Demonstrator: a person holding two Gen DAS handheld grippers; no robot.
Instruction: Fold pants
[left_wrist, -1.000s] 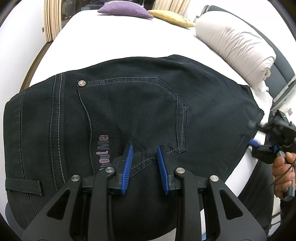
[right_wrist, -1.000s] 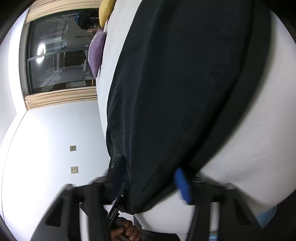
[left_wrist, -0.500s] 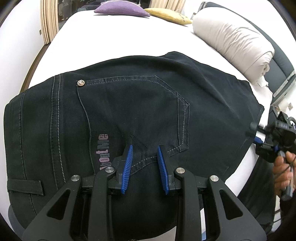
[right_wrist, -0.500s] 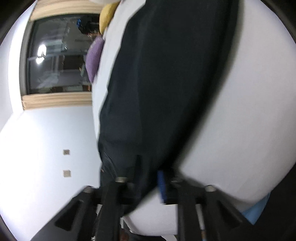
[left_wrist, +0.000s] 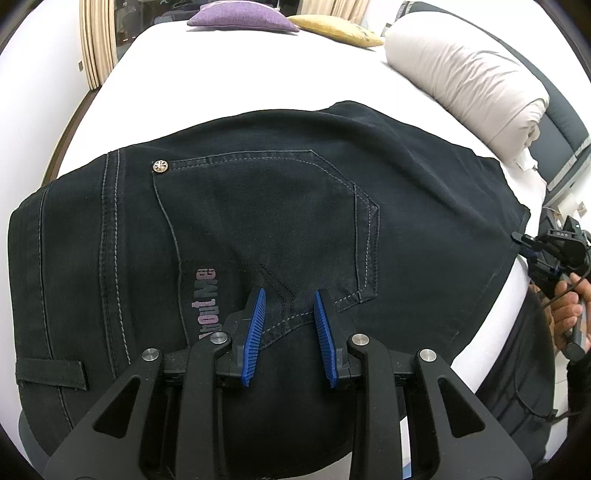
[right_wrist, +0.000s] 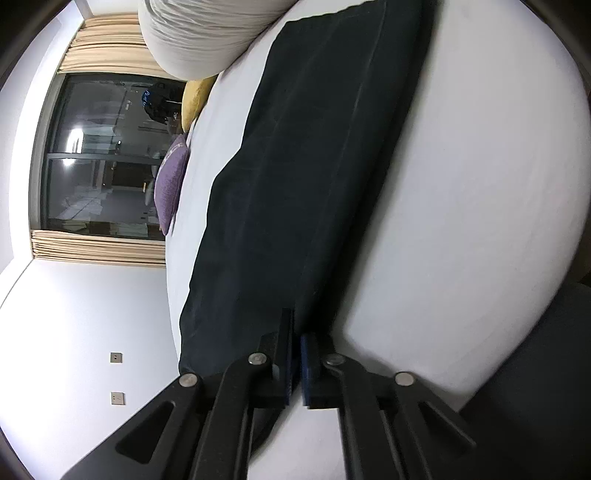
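Note:
Dark denim pants (left_wrist: 280, 229) lie folded on the white bed, back pocket up with an "About Me" patch. My left gripper (left_wrist: 290, 306) is open, its blue fingers over the pocket's lower corner near the bed's front edge. My right gripper (right_wrist: 297, 339) is rolled sideways and shut on the near edge of the pants (right_wrist: 314, 166). In the left wrist view it (left_wrist: 524, 245) sits at the pants' right edge, held by a hand.
A rolled beige duvet (left_wrist: 469, 81) lies at the right. A purple cushion (left_wrist: 240, 18) and a yellow cushion (left_wrist: 336, 31) sit at the far end of the bed (left_wrist: 229, 74). A dark window (right_wrist: 107, 155) and white wall show in the right wrist view.
My right gripper has closed from wide open onto the pants' edge and swung its view. My left gripper has barely moved and stays open.

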